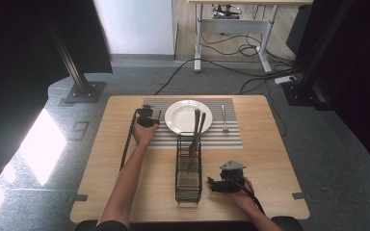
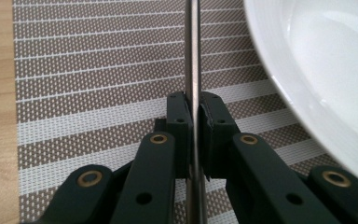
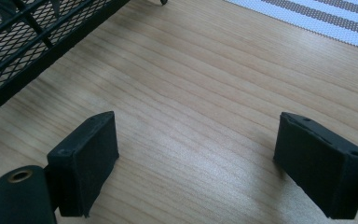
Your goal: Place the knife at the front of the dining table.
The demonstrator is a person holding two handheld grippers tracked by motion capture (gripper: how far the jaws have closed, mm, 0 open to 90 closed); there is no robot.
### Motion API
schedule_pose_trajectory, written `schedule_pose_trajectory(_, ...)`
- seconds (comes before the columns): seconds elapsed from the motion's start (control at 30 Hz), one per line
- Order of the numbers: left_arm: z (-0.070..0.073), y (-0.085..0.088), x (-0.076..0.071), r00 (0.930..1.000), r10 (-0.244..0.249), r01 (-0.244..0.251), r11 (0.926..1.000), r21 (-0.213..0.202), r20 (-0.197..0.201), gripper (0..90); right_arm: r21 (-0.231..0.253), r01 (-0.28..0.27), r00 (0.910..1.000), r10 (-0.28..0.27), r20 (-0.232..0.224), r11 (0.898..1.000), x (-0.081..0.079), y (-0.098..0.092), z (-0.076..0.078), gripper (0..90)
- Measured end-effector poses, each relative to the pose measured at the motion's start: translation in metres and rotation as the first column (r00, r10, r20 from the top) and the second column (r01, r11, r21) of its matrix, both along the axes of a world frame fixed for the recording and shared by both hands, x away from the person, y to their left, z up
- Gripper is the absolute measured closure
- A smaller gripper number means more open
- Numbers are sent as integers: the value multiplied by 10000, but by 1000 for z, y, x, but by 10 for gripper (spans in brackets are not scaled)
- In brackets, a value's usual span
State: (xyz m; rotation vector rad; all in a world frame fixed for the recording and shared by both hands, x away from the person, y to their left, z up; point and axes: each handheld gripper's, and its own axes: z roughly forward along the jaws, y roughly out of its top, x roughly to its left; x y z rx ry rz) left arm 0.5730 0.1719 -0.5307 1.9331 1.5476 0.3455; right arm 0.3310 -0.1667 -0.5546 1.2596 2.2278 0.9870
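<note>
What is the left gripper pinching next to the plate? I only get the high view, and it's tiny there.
Observer: The left gripper is shut on a thin metal utensil handle, seen edge-on. Its end runs out of frame, so I cannot tell which utensil it is.
Operator: Is it over the plate?
Observer: No, it is over the striped placemat, with the plate's rim off to one side.
Operator: And the right gripper?
Observer: Its jaws stand wide open with nothing between them, over the bare wooden table beside the black mesh caddy.
</note>
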Motion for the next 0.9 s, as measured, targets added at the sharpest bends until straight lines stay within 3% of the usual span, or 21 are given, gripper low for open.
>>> schedule_pose_trajectory(0.33,-2,-3,-3,9999,-36,30,9995,321,158,826,6,20,10000,-20,-5,10000,0,0,0,136)
schedule_pose_trajectory(0.4,-2,-7,-5,9993,-179,151,9965,823,331,825,-7,27,10000,-27,10,10000,-1,0,0,137)
schedule_pose_trajectory(0.47,-2,-8,-5,9991,-189,153,9954,942,378,825,-4,28,10000,-28,12,10000,-1,0,0,137)
schedule_pose_trajectory(0.73,-2,-8,-6,9989,-185,148,9961,868,425,820,-6,22,10000,-22,15,10000,-1,0,0,137)
schedule_pose_trajectory(0.9,-5,-8,-10,9974,-151,94,9966,817,700,816,-11,35,10000,-35,20,10000,-1,0,0,137)
